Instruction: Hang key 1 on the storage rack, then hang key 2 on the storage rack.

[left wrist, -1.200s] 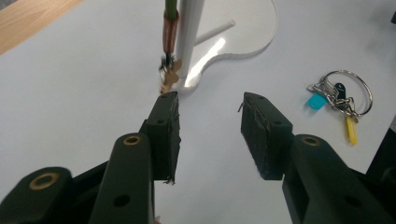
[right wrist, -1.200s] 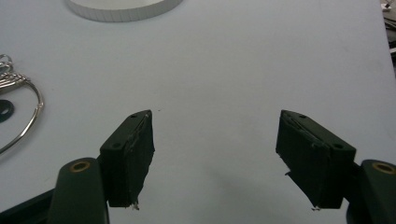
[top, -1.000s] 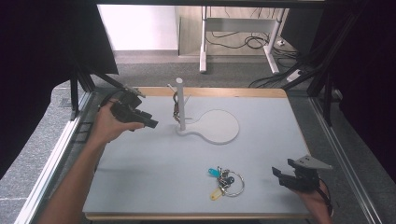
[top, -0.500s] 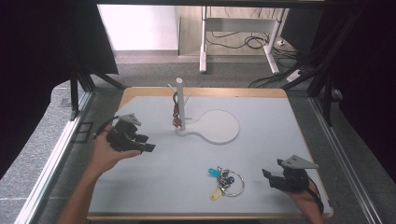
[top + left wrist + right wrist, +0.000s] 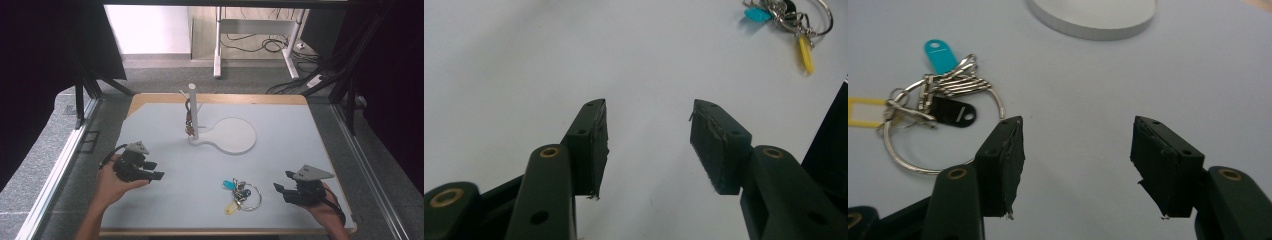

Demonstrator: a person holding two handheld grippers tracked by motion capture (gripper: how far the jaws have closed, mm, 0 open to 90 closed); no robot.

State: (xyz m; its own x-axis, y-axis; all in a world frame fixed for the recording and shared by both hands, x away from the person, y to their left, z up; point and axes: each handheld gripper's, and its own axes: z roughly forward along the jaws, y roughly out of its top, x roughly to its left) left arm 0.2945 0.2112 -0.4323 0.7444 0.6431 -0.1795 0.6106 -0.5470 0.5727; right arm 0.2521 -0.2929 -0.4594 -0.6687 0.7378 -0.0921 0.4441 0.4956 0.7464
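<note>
Step in hand: approach to the key bunch point(image 5: 241, 193), lying near the bench's point(image 5: 300, 130) front edge. Left gripper point(image 5: 155, 170), at the left edge, has just been opening, empty. Right gripper point(image 5: 280, 190), just beside the bunch, has just been narrowing, nothing between. Next move calls for bracketing the ring.

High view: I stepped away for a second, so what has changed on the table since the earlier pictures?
The left gripper has come away from the white stand toward the near left of the table, its jaws just opening, nothing between them. The right gripper crept left toward the key ring, its jaws just closing, also empty. The key ring, the stand and the brown piece hanging on it stayed put.
</note>
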